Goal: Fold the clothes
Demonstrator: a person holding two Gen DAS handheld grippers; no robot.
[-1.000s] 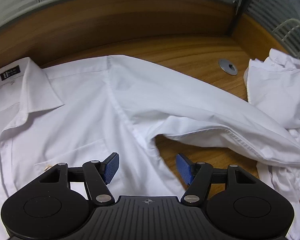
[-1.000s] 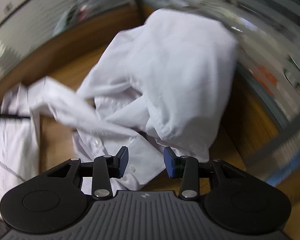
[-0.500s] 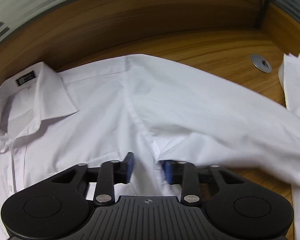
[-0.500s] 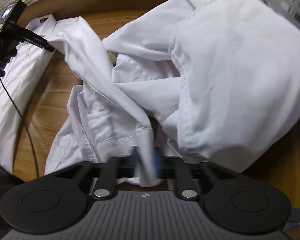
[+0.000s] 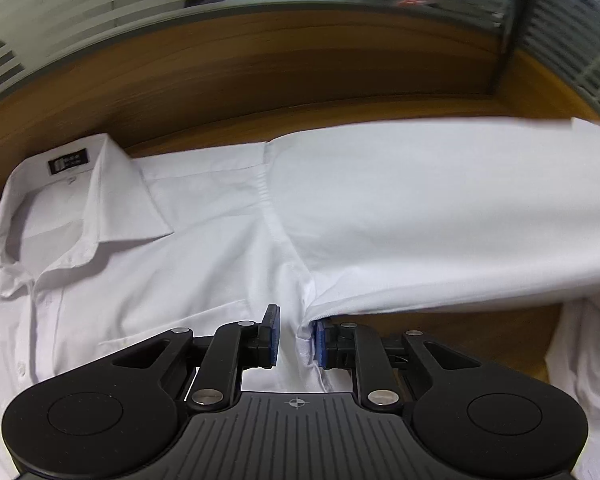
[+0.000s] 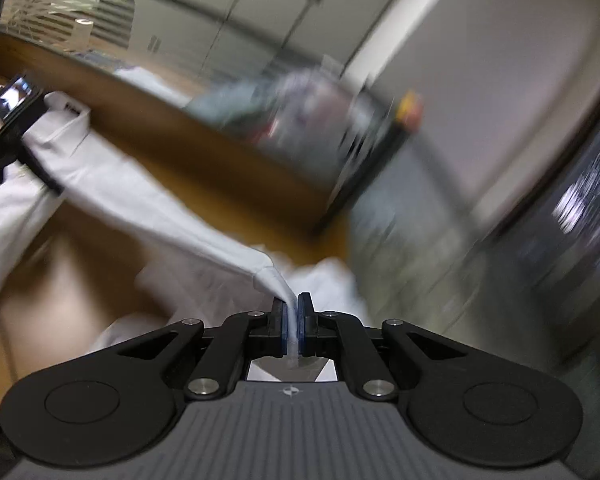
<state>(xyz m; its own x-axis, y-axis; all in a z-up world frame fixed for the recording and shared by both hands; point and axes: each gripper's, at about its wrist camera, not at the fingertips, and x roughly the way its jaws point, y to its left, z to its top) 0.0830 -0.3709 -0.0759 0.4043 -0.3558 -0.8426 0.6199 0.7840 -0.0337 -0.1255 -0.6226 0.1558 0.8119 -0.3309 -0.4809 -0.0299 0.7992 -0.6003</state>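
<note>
Right now the left claw (image 5: 295,338) sits low over the white button-up dress shirt (image 5: 172,248), which lies spread front-up on the brown wooden desk (image 5: 472,330), collar toward the wooden back panel (image 5: 260,68). Its blue-padded fingers (image 5: 271,336) stand a little apart with the shirt's side seam, just under the armpit, running up between them; the right pad touches the fabric edge, the left pad shows a gap, so whether the cloth is truly pinched cannot be told. The collar (image 5: 100,216) lies open with a small black label (image 5: 69,161) inside it. Out to the right, the long white sleeve (image 5: 440,208) stretches away off the desk surface, lifted and pulled taut, with shadowed wood showing beneath it. Over on the right wrist view, the right claw (image 6: 292,326) is clenched on the end of that sleeve (image 6: 148,200), a narrow twist of white cloth squeezed between its blue pads (image 6: 305,328) and running up-left toward the left claw's black body (image 6: 4,120) at the shirt. Below the taut sleeve a second, crumpled heap of white cloth (image 6: 220,284) rests on the desk, also visible at the far right edge of the left view (image 5: 580,352). The room behind is heavily motion-blurred.
</note>
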